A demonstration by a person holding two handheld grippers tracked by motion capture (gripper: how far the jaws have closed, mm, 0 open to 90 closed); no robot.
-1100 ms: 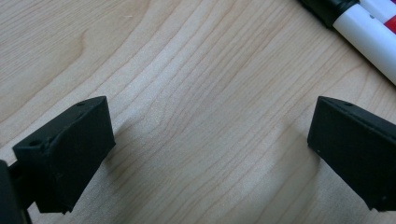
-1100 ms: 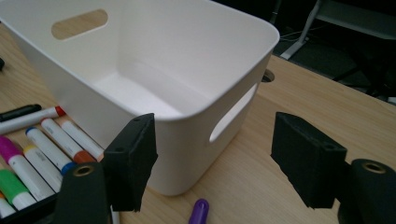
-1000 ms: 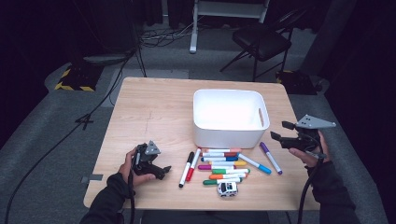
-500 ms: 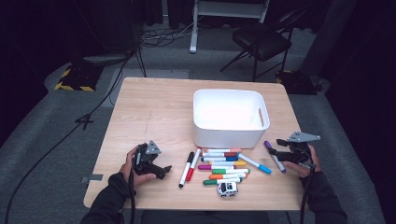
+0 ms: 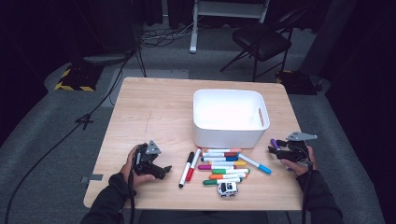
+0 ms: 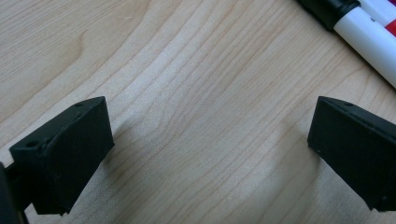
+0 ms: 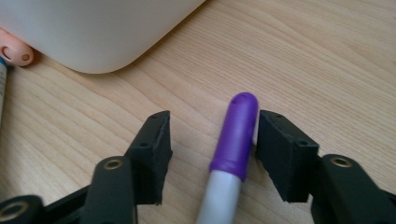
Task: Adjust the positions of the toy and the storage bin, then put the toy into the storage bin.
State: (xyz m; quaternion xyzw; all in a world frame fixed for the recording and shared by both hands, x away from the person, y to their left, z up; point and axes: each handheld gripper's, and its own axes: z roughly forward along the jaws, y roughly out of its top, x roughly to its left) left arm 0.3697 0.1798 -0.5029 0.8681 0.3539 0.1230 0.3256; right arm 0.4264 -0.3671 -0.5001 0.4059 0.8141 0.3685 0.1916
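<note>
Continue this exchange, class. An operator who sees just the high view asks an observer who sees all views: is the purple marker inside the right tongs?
Observer: Yes. In the right gripper view the purple marker lies between the right tongs, which have just been closing. Its cap sits close to one side, with a gap on the other.
Operator: And the left tongs?
Observer: The left tongs stand wide open over bare table, with nothing between them.
</note>
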